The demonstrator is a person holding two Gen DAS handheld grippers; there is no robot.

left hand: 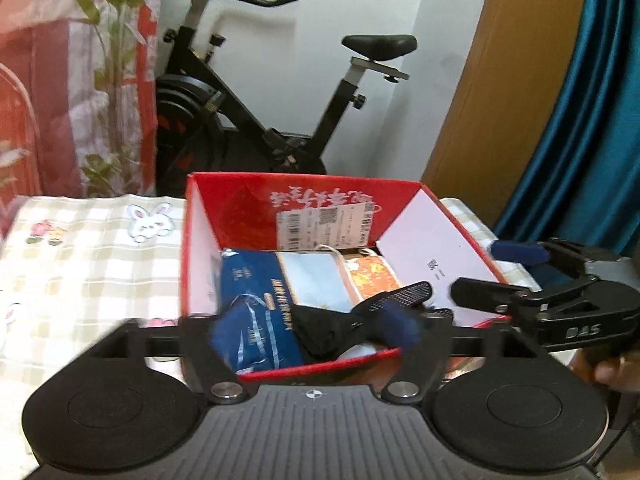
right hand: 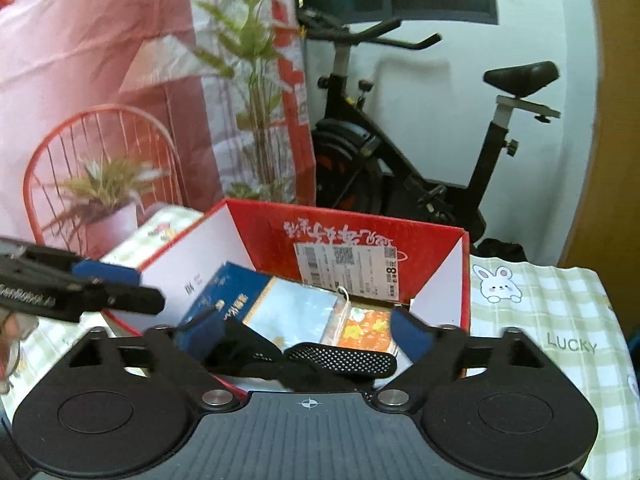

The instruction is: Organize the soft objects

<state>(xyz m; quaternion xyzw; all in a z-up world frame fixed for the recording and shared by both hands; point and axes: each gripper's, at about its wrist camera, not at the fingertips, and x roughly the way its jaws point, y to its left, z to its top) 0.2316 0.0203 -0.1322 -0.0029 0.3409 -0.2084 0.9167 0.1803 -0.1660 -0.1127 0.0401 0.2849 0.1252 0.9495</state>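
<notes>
A red cardboard box (left hand: 304,200) (right hand: 360,226) stands open on the checked tablecloth. Inside it lie a dark blue pack (left hand: 256,300) (right hand: 224,292), a light blue pack (left hand: 316,276) (right hand: 292,312) and an orange patterned pack (left hand: 372,276) (right hand: 368,330). A black soft item with a mesh part (left hand: 324,334) (right hand: 340,358) lies at the box's near side. My left gripper (left hand: 316,326) is open, its blue pads on either side of the black item and apart from it. My right gripper (right hand: 306,338) is open too, straddling the same item from the other side.
The right gripper (left hand: 496,272) shows by the box's right wall, the left gripper (right hand: 124,286) by its left wall. An exercise bike (left hand: 280,92) stands behind the table. A plant (right hand: 256,92), a red wire chair (right hand: 100,152) and a blue curtain (left hand: 576,120) flank it.
</notes>
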